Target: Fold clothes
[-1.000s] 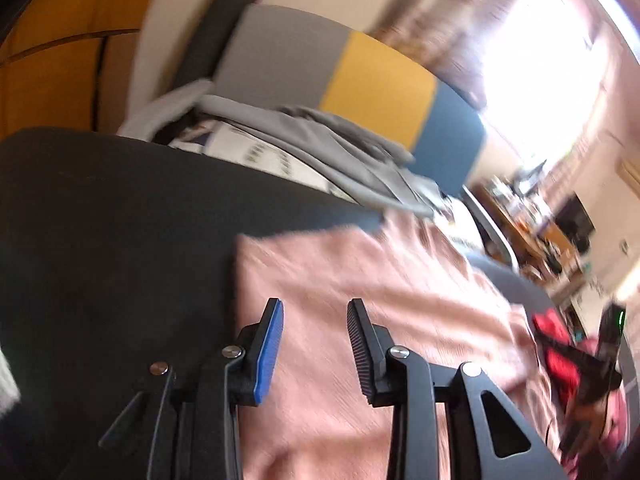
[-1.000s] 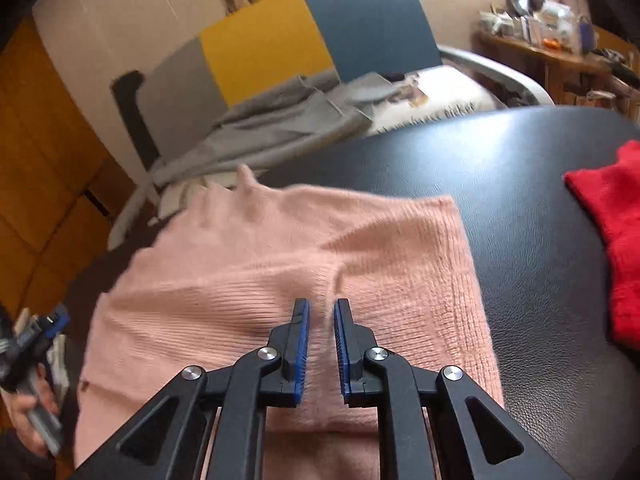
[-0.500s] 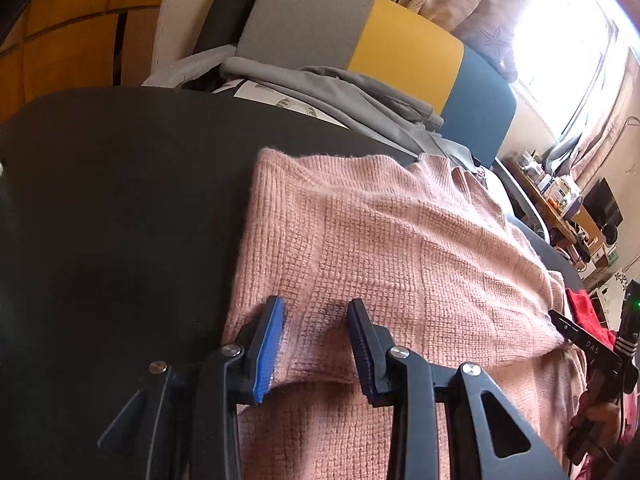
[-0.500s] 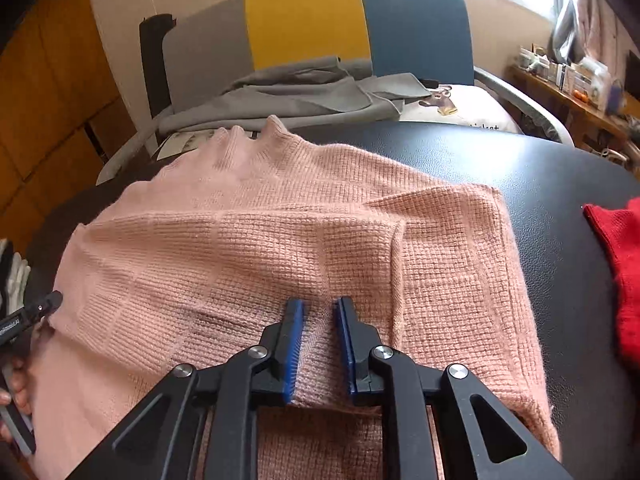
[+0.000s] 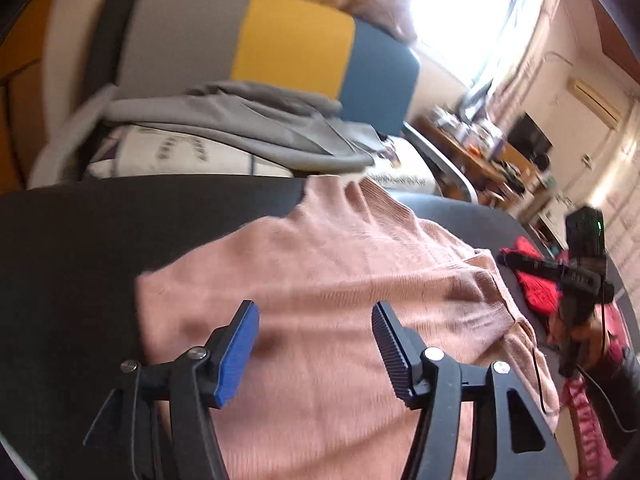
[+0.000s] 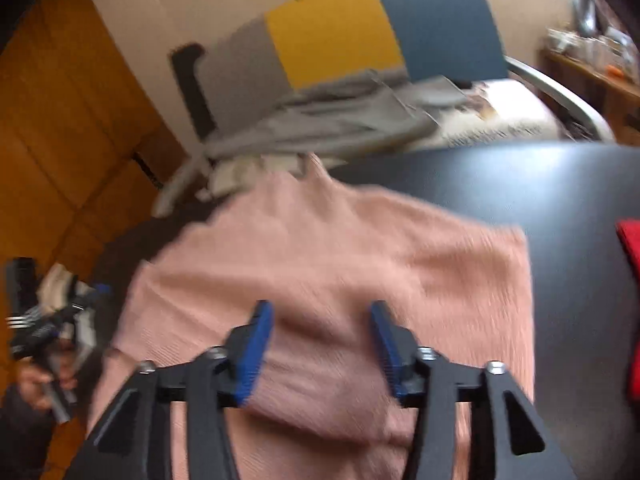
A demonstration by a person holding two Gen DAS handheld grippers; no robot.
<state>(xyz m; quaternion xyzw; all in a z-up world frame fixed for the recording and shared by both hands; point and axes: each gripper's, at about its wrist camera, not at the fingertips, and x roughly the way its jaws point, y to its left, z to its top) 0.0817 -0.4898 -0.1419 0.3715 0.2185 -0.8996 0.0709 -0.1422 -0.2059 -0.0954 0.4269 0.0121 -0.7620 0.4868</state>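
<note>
- Both views are smeared by motion blur, so the knit texture and fine edges are hard to make out.
- Far left in the right wrist view, the left gripper (image 6: 48, 320) shows small and blurred beyond the cloth's left edge, with a hand under it; its jaws cannot be read from here.
- The black desk (image 5: 80, 248) fills the left of the left wrist view, its near edge cut off by the frame.
- The left gripper (image 5: 312, 344) has its jaws wide apart and holds nothing; the pink knitted sweater (image 5: 340, 272) lies flat on the desk, directly beneath and ahead of them.
- The sweater's near part is hidden under the gripper bodies in both views; its collar points to the far side.
- The right gripper (image 6: 320, 344) likewise has its jaws spread wide and empty, over a raised fold of the pink knitted sweater (image 6: 360, 256).
- Behind the desk, a grey, yellow and blue chair (image 6: 360, 40) carries a crumpled grey garment (image 6: 328, 124).
- At the far right, a red cloth (image 6: 630, 240) lies on the desk, cut off by the frame edge, apart from the sweater.
</note>
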